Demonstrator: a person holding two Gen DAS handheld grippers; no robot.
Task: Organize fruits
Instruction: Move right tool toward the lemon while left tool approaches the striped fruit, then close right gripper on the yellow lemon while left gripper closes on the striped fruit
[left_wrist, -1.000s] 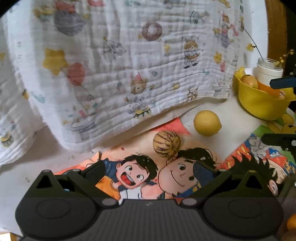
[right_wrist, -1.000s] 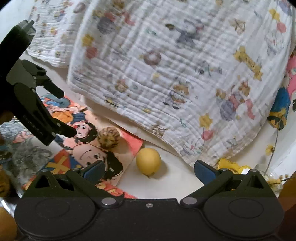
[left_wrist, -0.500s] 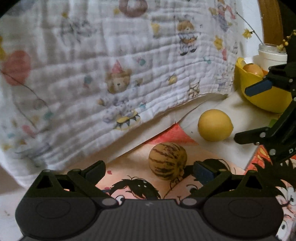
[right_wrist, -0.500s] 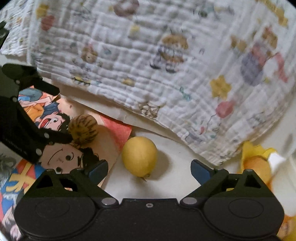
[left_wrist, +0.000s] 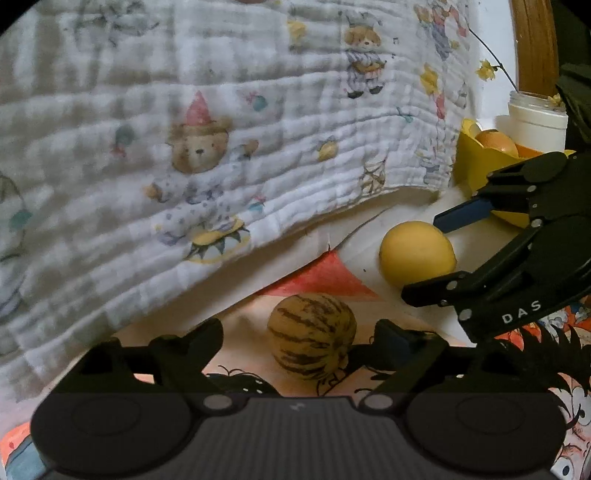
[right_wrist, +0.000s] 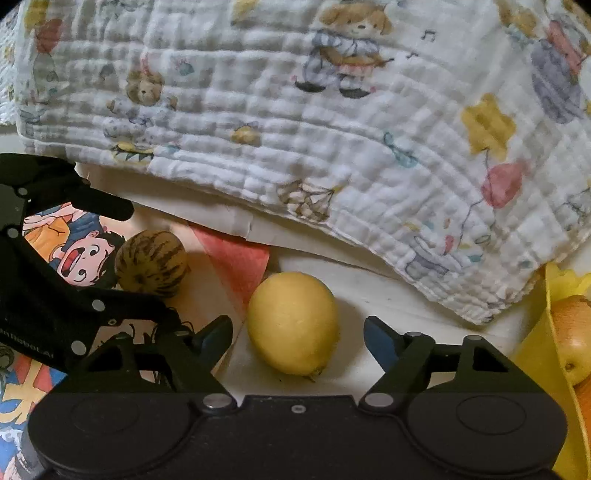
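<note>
A striped tan melon lies on a cartoon-printed mat, right between the open fingers of my left gripper. A yellow lemon lies on the white surface between the open fingers of my right gripper. The lemon also shows in the left wrist view, with the right gripper around it. The melon and the left gripper show at the left of the right wrist view. A yellow bowl holding orange fruit stands at the right.
A white quilted blanket with bear prints hangs over the back edge, close behind both fruits. A white jar with a twig stands behind the bowl. The bowl's rim is close to my right gripper's right finger.
Both grippers have moved forward and down. The melon now sits between the left fingers and the lemon between the right fingers. Neither fruit has moved.
</note>
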